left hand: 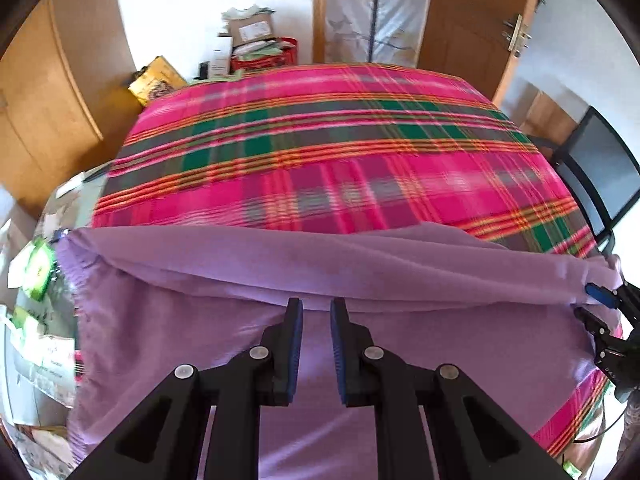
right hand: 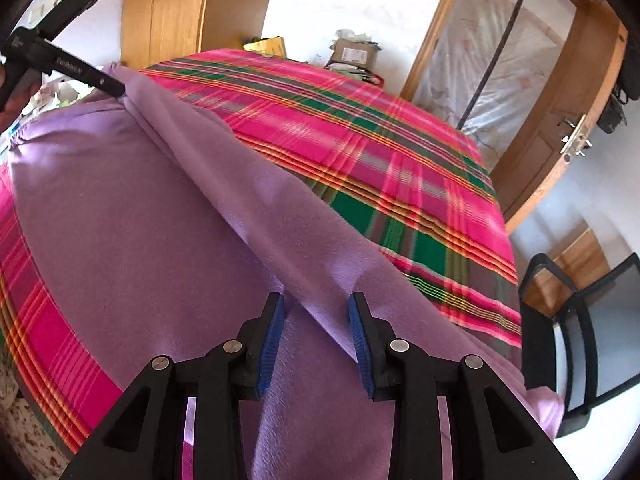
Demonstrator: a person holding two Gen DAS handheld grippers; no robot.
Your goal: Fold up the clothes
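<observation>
The far half of the bed's plaid cover (left hand: 320, 136) lies bare and flat, open to a reach from above. The near half is taken by the lilac cloth (left hand: 240, 320), whose raised fold runs across the way. Boxes and a red basket (left hand: 276, 54) crowd the far left edge. A black chair (right hand: 576, 332) stands close by the right side.

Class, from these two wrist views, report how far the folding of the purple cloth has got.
Done: one edge of the purple cloth lies folded over itself on the plaid bedspread. In hand: the right gripper stands open astride the fold ridge; the left gripper sits at the fold's other end, grip unclear. Left: further folds; the cloth is spread wide.
</observation>
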